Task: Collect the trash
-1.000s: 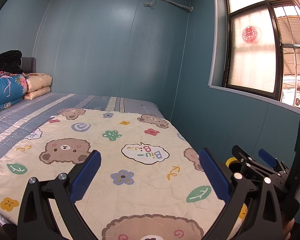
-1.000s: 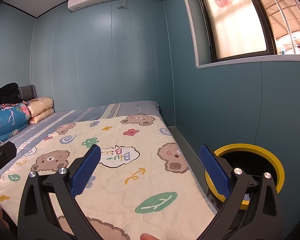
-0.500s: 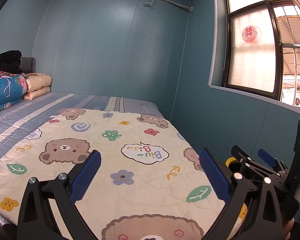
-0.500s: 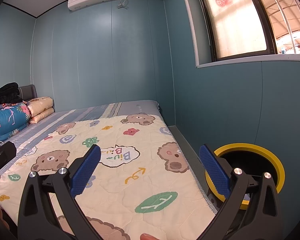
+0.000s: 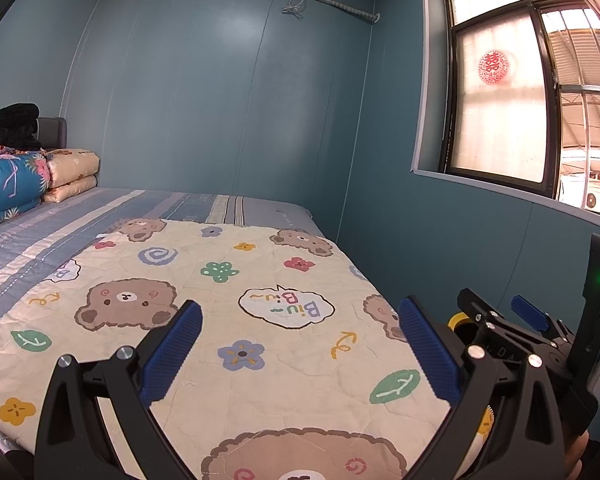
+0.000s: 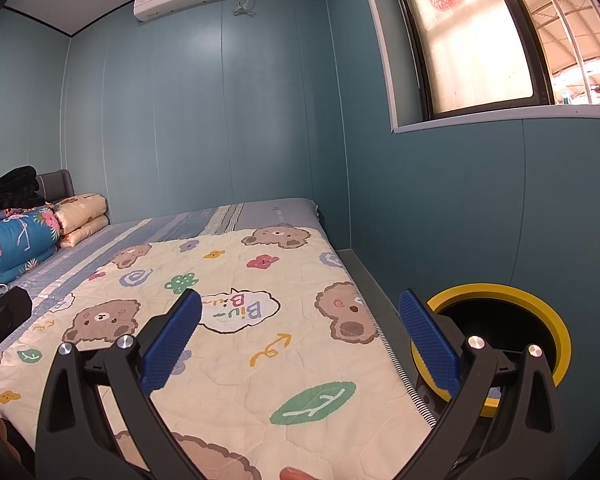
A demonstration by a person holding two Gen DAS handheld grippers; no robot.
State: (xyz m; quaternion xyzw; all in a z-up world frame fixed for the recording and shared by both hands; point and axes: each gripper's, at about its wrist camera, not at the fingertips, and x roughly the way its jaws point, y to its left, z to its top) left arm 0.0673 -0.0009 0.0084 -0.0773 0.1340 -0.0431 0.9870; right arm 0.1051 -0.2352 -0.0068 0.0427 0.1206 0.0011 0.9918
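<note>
Right wrist view: both grippers' jaws spread apart, empty; yellow-rimmed bin (image 6: 500, 292) just beyond the right jaw

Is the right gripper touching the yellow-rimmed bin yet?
Cannot tell. In the right wrist view the right gripper is open, and its right finger overlaps the bin rim in the picture, but no view shows contact or a gap.

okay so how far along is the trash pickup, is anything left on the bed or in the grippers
No trash shows on the bear-print quilt, so pickup looks finished or not begun. The left gripper and right gripper are open and empty. The yellow-rimmed bin stands beside the bed; its contents are not visible.
</note>
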